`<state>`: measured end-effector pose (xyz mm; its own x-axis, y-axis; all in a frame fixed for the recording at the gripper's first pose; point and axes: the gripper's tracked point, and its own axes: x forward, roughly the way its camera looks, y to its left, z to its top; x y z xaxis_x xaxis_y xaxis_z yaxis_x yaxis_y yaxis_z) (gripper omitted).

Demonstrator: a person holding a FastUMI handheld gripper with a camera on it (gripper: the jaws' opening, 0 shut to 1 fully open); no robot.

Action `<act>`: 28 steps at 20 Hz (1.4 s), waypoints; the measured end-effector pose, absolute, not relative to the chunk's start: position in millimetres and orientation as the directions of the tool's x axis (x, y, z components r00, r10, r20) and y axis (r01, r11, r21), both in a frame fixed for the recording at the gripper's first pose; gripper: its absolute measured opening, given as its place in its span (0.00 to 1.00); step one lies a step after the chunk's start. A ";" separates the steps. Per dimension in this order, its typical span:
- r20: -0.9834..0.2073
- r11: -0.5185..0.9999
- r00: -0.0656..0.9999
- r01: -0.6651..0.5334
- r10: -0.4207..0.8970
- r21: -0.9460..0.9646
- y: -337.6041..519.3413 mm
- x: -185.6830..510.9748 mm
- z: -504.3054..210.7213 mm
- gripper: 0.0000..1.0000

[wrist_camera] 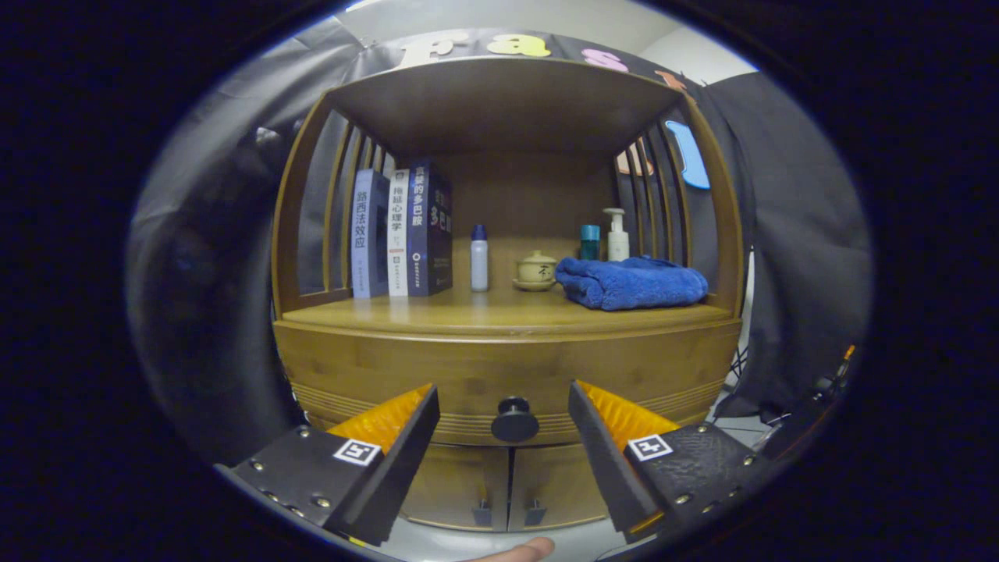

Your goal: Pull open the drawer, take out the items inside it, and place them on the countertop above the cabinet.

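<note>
Black cloth hangs behind a wooden cabinet (507, 234) in the gripper view, and the whole thing is seen straight on. Its countertop (468, 316) is already crowded: a row of books (402, 232) on the left, a small white bottle (479, 257), a lidded ceramic jar (536, 270), a folded blue towel (631, 282) on the right, with a teal cup (590, 242) and a pump bottle (617, 234) farther back. Just below sits the drawer (507, 375), fully closed, so nothing inside can be judged yet. The gripper (503, 414) is spread wide and holding nothing, and the round dark knob (514, 421) is lined up between the fingers, a bit beyond them. That knob is probably the only sensible place to be gripped: small, hard and likely smooth, so slipping off seems possible unless it is pinched squarely behind its head. The drawer looks like solid wood, so some stiffness and weight should be expected, and a straight pull is likely needed. Free room on the countertop seems limited to the near strip.
</note>
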<state>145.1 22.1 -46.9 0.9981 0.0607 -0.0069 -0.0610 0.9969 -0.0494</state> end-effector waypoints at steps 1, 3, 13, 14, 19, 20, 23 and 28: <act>-0.016 0.997 0.998 -0.063 0.062 -0.047 23.2 153.7 -53.3 0.99; -0.024 0.997 0.998 -0.066 0.065 -0.030 25.8 167.9 -60.2 1.00; 0.001 0.999 0.999 -0.032 0.032 0.006 16.7 193.6 -75.8 0.70; 0.003 0.999 0.999 -0.038 0.038 0.013 16.8 193.6 -76.3 0.65; 0.004 0.999 1.000 -0.030 0.030 0.013 12.5 194.2 -77.2 0.43; 0.011 1.000 1.000 -0.023 0.023 0.000 12.0 194.6 -75.3 0.43; -0.015 1.000 1.000 -0.012 0.012 0.018 12.4 194.1 -78.7 0.43; -0.050 1.000 0.999 0.010 -0.008 0.028 9.7 186.5 -84.5 0.48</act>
